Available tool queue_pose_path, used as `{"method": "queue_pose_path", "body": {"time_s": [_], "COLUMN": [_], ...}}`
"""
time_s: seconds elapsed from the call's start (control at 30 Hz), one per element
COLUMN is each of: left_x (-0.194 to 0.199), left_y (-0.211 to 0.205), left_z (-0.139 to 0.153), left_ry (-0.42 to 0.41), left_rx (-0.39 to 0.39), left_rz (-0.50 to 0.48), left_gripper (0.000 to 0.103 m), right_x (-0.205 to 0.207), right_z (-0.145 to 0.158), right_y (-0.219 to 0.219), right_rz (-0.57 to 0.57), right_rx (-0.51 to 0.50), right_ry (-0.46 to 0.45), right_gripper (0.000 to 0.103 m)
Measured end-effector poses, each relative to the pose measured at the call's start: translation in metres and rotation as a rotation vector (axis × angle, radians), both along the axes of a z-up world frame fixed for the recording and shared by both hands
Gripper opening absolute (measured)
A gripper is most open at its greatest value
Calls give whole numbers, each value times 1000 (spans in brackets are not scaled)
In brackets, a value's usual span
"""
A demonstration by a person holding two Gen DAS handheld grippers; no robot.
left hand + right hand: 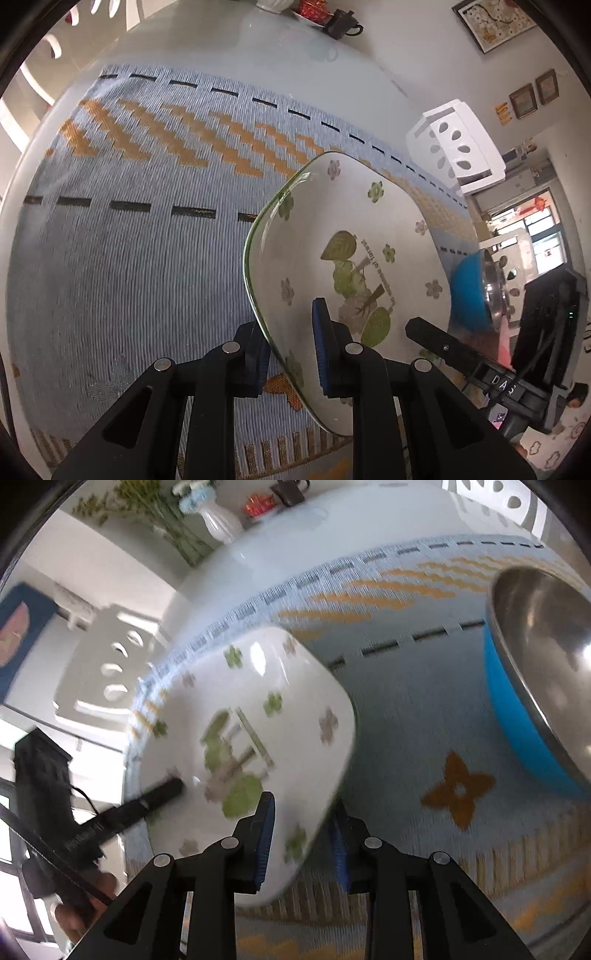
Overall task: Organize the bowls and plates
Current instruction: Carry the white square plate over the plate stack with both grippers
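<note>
A white square plate (354,258) with a green leaf and flower print is held tilted above the blue woven mat (129,258). My left gripper (291,354) is shut on its near rim. My right gripper (303,834) straddles the opposite rim of the same plate (251,731), one blue pad on each face. A blue bowl with a steel inside (535,679) rests on the mat at the right of the right wrist view. It also shows past the plate in the left wrist view (472,291). Each gripper's finger shows in the other's view.
The mat (424,709) covers a white round table (258,55). A white vase with flowers (218,520), a red item (314,9) and a black object (343,24) stand at the far edge. White plastic chairs (458,147) stand beside the table.
</note>
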State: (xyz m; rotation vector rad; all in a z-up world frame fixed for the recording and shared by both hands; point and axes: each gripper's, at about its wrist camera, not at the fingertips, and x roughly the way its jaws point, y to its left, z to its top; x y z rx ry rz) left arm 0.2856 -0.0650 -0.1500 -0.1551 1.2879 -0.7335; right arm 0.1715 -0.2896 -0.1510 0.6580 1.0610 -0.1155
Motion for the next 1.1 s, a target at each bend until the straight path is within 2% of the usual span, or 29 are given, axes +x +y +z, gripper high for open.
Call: {"method": "queue_pose_path", "body": {"time_s": [0.1, 0.23, 0.33, 0.43, 0.8, 1.0, 1.1], "left_x": [-3, -9, -17, -26, -105, -152, -176], "left_y": [5, 10, 15, 26, 79, 111, 122], "left_z": [14, 34, 46, 57, 112, 120, 116], "left_ry": [-35, -88, -132, -141, -229, -224, -224], "left_rx": [-43, -42, -17, -39, -60, -75, -53], "left_rz": [9, -12, -15, -3, 18, 13, -10], "left_gripper": [16, 19, 19, 19, 19, 21, 21], "right_x": [-1, -12, -19, -25, -92, -140, -164], "right_z": [8, 15, 21, 32, 93, 106, 105], "right_y": [13, 13, 23, 32, 84, 115, 130], "right_rz": [55, 55, 70, 72, 140, 168, 180], "right_rx": [-106, -44, -56, -51, -91, -108, -108], "right_ry": [-24, -51, -66, -83, -152, -155, -136], "right_gripper": [22, 22, 22, 22, 22, 22, 22]}}
